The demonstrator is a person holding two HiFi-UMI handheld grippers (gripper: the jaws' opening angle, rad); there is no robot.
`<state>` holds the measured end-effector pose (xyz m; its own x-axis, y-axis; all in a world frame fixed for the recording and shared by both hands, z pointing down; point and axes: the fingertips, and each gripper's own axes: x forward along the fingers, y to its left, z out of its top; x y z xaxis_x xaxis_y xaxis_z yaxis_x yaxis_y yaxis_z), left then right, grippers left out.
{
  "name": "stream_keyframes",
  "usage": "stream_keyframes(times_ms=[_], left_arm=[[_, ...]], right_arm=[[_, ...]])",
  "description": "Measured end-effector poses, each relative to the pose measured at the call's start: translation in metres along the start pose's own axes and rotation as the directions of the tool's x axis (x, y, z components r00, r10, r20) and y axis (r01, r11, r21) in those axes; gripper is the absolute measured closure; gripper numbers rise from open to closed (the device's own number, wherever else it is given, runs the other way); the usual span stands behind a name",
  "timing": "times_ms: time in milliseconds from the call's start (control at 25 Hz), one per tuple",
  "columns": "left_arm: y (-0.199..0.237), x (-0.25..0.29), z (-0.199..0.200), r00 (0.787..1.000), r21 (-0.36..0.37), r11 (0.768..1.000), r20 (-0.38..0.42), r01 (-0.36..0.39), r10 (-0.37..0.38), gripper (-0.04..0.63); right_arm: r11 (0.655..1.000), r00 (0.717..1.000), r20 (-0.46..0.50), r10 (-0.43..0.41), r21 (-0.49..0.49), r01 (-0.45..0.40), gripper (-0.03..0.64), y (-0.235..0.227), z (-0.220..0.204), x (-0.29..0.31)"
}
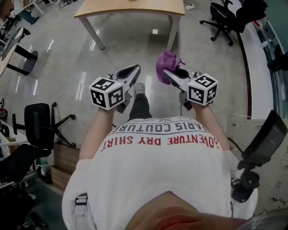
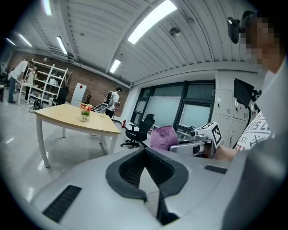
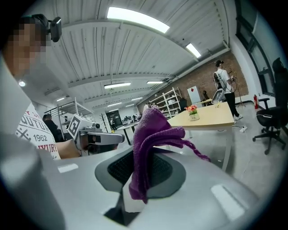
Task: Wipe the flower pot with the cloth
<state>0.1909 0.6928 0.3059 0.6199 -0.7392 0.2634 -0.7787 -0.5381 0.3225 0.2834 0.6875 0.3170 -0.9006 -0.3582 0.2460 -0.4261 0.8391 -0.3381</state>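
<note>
The flower pot, small and white with pink and orange flowers, stands on a light wooden table some way ahead; the right gripper view shows the pot too. In the head view the table is at the top, and the pot is out of frame. My right gripper is shut on a purple cloth, which drapes over its jaws. My left gripper is shut and empty, its jaws meeting at the tip. Both are held level in front of the person's body, side by side over the floor.
Black office chairs stand at the far right and at my left. A dark desk is at the far left, and cabinets run along the right. A person stands beyond the table, near shelving.
</note>
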Motion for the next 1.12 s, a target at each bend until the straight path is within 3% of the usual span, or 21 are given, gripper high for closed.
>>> stream_keyframes(times_ms=[160, 280, 480, 640, 800, 1120], left_arm=[[0.079, 0.046, 0.004, 1.000, -0.016, 1.000, -0.024, 0.015, -0.015, 0.594], [0.163, 0.084, 0.024, 0.999, -0.032, 0.999, -0.045, 0.016, -0.017, 0.594], [0.324, 0.166, 0.100, 1.000, -0.038, 0.999, -0.025, 0.016, -0.017, 0.594], [0.434, 0.220, 0.161, 0.998, -0.021, 0.999, -0.059, 0.030, -0.031, 0.594], [0.489, 0.258, 0.219, 0.998, 0.028, 0.998, -0.039, 0.056, -0.055, 0.594], [0.547, 0.317, 0.258, 0.999, 0.053, 0.998, -0.016, 0.037, -0.036, 0.594]], right_arm=[[1.000, 1.000, -0.015, -0.013, 0.020, 0.014, 0.557, -0.059, 0.009, 0.065], [0.998, 0.999, -0.035, -0.033, 0.044, 0.034, 0.557, -0.117, 0.025, 0.136], [0.993, 0.997, -0.052, -0.060, 0.096, 0.065, 0.557, -0.243, 0.088, 0.268], [0.989, 0.993, -0.033, -0.115, 0.086, 0.117, 0.557, -0.315, 0.151, 0.354], [0.987, 0.989, 0.013, -0.150, 0.057, 0.149, 0.557, -0.369, 0.210, 0.395], [0.983, 0.982, 0.059, -0.181, 0.032, 0.179, 0.557, -0.428, 0.262, 0.421]])
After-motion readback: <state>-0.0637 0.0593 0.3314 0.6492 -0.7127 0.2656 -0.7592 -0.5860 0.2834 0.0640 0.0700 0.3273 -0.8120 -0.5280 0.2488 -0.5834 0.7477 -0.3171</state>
